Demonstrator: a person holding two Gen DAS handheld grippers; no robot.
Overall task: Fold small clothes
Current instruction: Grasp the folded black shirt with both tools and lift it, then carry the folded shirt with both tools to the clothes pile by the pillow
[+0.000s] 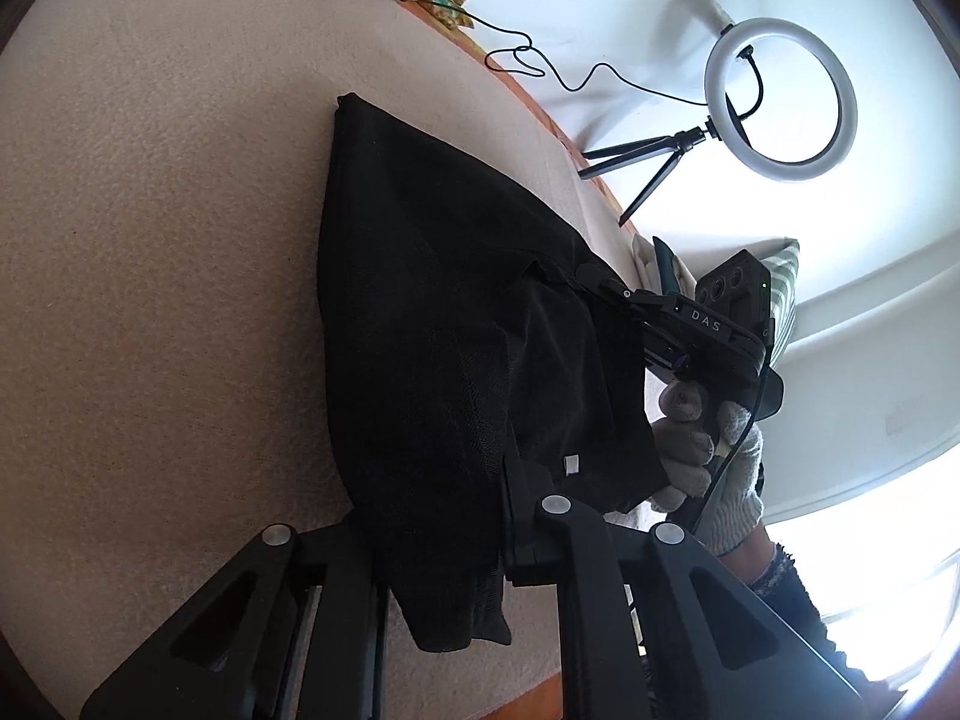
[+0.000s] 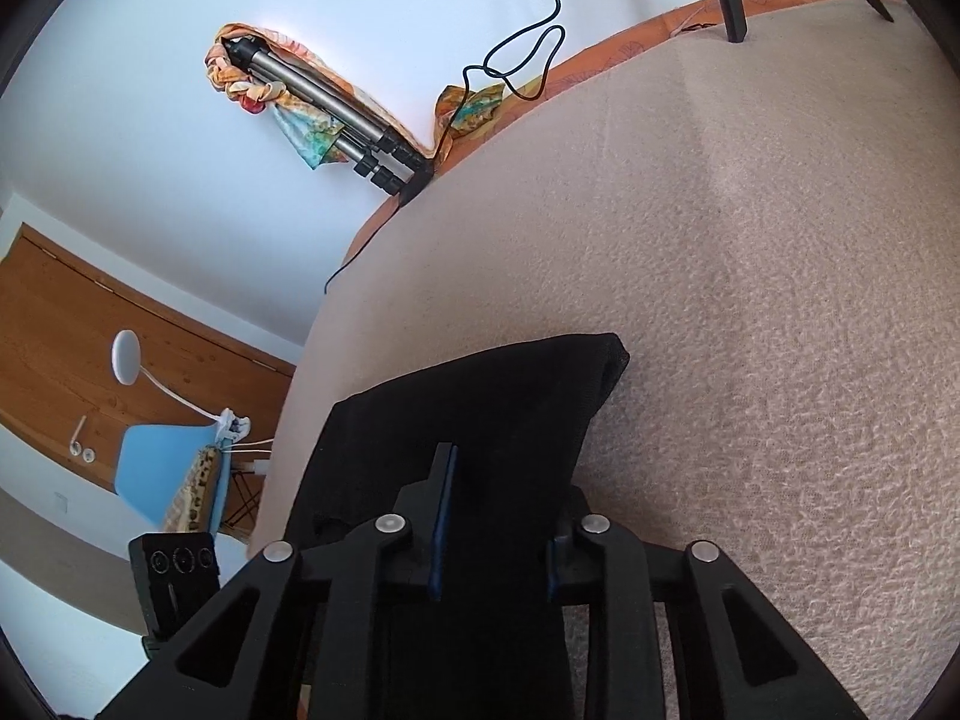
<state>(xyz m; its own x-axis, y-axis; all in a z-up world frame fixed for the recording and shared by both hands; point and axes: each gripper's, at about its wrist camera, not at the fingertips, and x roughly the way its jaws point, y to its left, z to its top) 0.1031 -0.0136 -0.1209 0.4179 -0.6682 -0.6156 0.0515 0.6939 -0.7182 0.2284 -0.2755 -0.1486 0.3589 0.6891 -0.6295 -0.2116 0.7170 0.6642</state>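
One black garment (image 1: 432, 324) lies on the beige blanket (image 1: 156, 228) that covers the bed, and part of it is lifted up. Both tools hold it. The left tool (image 1: 480, 516) has the cloth between its fingers and is clenched on the near edge. A small white tag (image 1: 572, 464) shows on the cloth just beside it. In the right wrist view, the right tool (image 2: 498, 534) has its two fingers a little apart with the black garment (image 2: 480, 396) pinched between them. In the left wrist view the right tool (image 1: 606, 288) grips a fold of the cloth, and a gloved hand (image 1: 708, 450) holds its handle.

Around the cloth there are other things. One ring light (image 1: 780, 99) stands on a small tripod at the far edge of the bed, and one thin black cable (image 1: 576, 81) runs from it along the edge. One folded tripod (image 2: 324, 108) lies by the white wall with a bright scarf (image 2: 306, 132) wrapped around it. One blue chair (image 2: 168, 468) and one white lamp (image 2: 126, 357) stand by a wooden door. One striped pillow (image 1: 783, 288) sits behind the right tool. Nothing lies on top of the cloth.
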